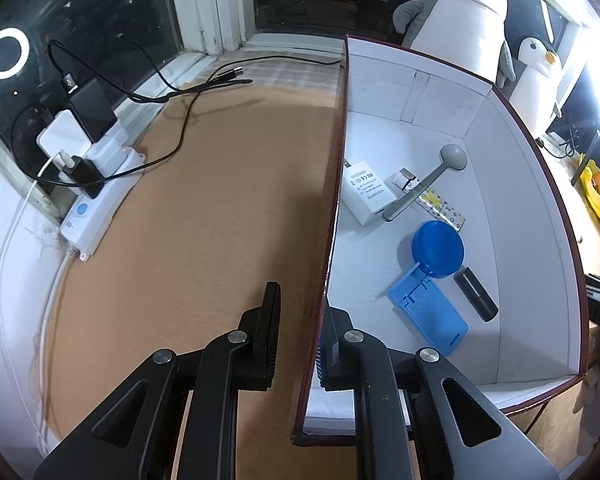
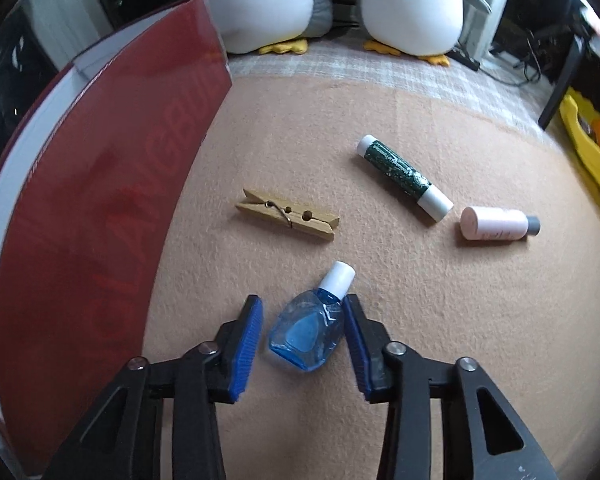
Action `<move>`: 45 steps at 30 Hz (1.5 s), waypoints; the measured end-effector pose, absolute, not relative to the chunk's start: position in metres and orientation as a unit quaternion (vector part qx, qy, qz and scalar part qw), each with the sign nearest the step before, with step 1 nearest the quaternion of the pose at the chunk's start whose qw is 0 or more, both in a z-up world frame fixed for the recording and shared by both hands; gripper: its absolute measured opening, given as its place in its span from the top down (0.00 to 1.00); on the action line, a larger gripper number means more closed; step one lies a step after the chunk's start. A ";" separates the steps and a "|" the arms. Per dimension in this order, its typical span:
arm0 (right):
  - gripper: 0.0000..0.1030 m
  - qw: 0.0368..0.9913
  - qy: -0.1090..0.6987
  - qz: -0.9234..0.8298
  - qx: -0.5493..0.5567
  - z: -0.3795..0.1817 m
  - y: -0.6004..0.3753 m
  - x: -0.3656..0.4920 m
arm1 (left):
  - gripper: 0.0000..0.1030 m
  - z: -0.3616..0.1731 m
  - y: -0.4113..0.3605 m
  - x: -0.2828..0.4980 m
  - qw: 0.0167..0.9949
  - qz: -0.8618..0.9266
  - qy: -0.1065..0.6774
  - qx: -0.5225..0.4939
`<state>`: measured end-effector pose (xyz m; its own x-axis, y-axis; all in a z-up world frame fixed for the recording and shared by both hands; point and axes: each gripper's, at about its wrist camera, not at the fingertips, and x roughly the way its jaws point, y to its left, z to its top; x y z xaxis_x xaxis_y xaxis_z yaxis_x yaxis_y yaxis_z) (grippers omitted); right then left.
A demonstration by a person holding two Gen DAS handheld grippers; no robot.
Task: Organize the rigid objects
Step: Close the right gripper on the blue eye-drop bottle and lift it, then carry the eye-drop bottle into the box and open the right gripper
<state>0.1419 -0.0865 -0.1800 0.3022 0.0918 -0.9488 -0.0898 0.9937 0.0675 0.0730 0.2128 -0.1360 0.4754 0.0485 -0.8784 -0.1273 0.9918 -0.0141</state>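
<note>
While box hides it, bottle visible, clothespin.

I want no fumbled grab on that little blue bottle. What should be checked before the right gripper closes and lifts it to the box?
1. Blue bottle lies between the right gripper fingers: ok.
2. Both pads pressing on it: not ok, a gap shows on the left side.
3. Clothespin out of the way: ok.
4. Left gripper clamped on the box wall, steadying it: ok.
5. Free floor space in the box for the bottle: ok.
6. Bottle cap tight: cannot tell.
</note>
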 end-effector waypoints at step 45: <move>0.69 0.823 0.498 0.259 -0.090 -0.074 0.042 0.096 | 0.89 -0.135 0.213 0.072 0.859 0.050 0.508 -0.039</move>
<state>0.0961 0.0418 -0.0737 0.3700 0.3364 -0.8660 -0.5165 0.8493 0.1092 0.0723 0.2129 -0.1350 0.4783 0.0468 -0.8770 -0.1264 0.9919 -0.0160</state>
